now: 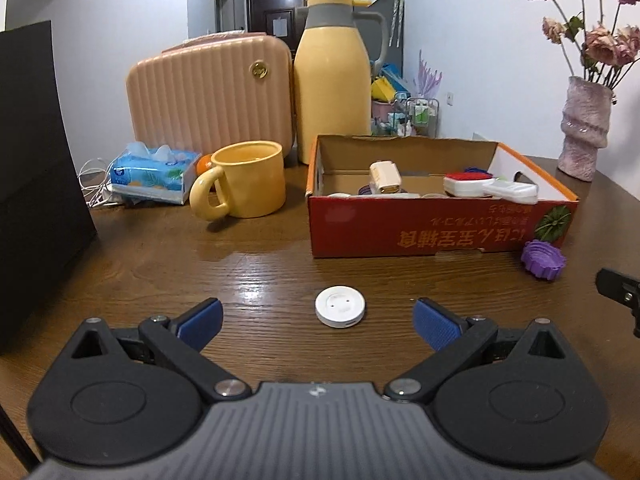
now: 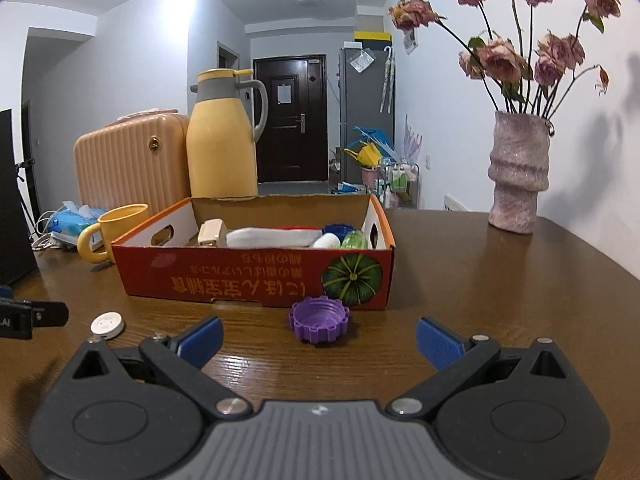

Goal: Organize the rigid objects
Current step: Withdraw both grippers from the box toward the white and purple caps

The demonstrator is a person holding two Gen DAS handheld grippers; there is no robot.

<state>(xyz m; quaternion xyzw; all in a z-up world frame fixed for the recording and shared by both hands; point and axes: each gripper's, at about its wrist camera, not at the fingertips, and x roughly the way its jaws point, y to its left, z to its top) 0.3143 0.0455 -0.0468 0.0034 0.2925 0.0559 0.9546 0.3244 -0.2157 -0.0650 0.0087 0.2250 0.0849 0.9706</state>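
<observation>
The right gripper (image 2: 318,340) hung with its jaws wide apart above the wooden table (image 2: 500,280), facing a purple cap (image 2: 319,320) lying just before the red cardboard box (image 2: 256,276).

White walls (image 2: 132,80) enclose the room. A corridor leads to a dark brown door (image 2: 291,118); a grey cabinet (image 2: 366,92) stands to its right. A round ceiling lamp (image 2: 309,1) is mounted above the corridor. Bright light falls from overhead. A dark wooden table (image 2: 500,280) with a glossy top occupies the foreground.
</observation>
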